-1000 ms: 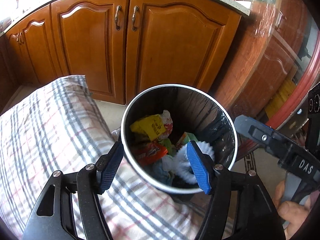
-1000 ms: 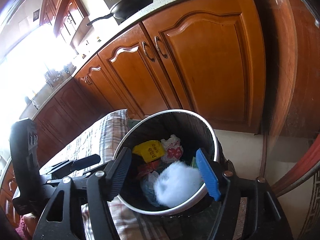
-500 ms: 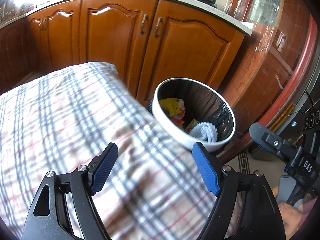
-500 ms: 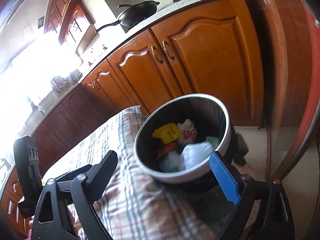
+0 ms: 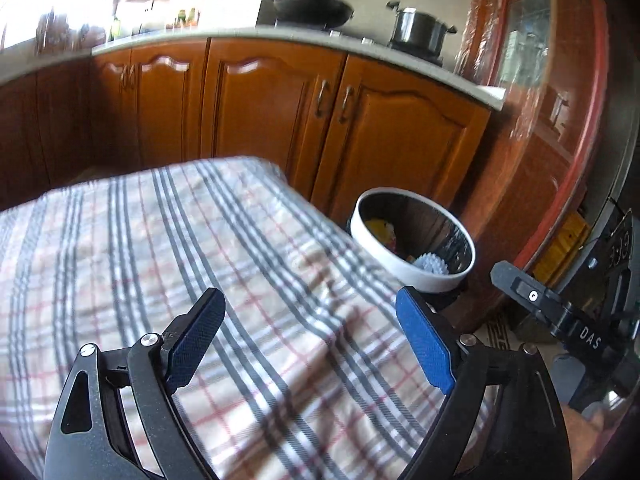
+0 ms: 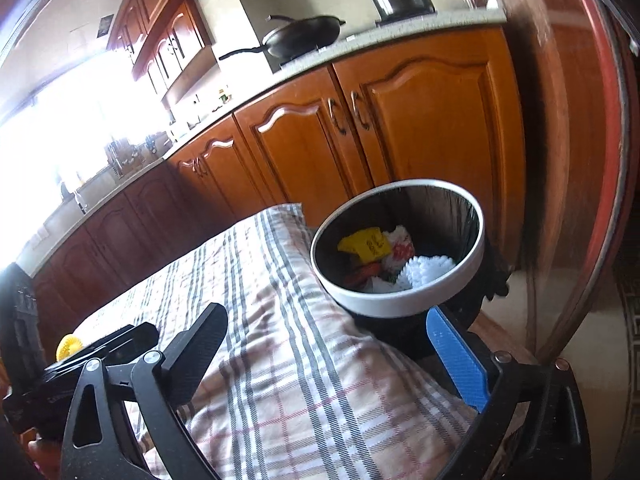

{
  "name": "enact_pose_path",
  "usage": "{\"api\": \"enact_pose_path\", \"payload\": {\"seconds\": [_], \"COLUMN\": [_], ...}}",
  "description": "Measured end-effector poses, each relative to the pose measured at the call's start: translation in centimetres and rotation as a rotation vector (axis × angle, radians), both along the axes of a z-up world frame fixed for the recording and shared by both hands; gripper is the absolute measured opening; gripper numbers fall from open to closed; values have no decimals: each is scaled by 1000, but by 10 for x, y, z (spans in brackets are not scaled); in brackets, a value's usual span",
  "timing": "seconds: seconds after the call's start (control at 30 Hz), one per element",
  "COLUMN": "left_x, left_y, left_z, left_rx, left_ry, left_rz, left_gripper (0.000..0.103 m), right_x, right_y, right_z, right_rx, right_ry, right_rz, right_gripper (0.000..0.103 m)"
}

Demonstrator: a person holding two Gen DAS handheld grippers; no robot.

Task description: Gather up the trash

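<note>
A round trash bin with a white rim [image 5: 424, 282] [image 6: 400, 302] stands on the floor at the table's far right corner. It holds a yellow wrapper [image 6: 366, 244], a red-and-white wrapper [image 6: 400, 250] and a white ruffled paper cup [image 6: 430, 270] [image 5: 430, 264]. My left gripper [image 5: 310, 328] is open and empty above the plaid tablecloth [image 5: 160, 260]. My right gripper [image 6: 332, 340] is open and empty over the cloth's right edge [image 6: 280, 340], near the bin. A small yellow object [image 6: 69, 346] lies on the table at far left, partly hidden behind the left gripper's body.
Wooden kitchen cabinets [image 5: 280, 120] run behind the table and bin. A black wok [image 5: 308, 6] and a steel pot [image 5: 418, 30] sit on the counter. A red-framed glass door [image 6: 580, 160] is to the right. The other gripper's body [image 5: 560, 312] shows at right.
Both grippers have pulled back and up from over the bin, now above the table. The white paper cup now lies in the bin. Both stay open.
</note>
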State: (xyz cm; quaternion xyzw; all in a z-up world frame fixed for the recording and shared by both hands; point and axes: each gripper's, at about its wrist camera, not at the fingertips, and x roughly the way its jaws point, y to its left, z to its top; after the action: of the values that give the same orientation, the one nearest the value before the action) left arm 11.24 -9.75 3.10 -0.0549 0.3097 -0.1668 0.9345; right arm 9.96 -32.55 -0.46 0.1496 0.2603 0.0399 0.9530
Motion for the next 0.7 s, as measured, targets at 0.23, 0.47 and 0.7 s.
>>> {"api": "enact_pose_path", "payload": {"seconds": [0.23,0.47,0.7], "left_x": [-26,-49,-59], "left_y": [18,25,31], "left_z": [41,17,-1], "left_rx": [10,99,134], "left_ry": [-193,-277,-293], "left_rz": [51,132,163], "left_gripper": [103,103,103], "right_x": [-40,-48,-50], "right_y": [21,40,52], "right_z": [64,47,20], "right_rx": [-139,-180,-212], "right_ry": [-228,-282,-285], "right_rz": [-48,-42,-24], "right_gripper": [103,103,103]}}
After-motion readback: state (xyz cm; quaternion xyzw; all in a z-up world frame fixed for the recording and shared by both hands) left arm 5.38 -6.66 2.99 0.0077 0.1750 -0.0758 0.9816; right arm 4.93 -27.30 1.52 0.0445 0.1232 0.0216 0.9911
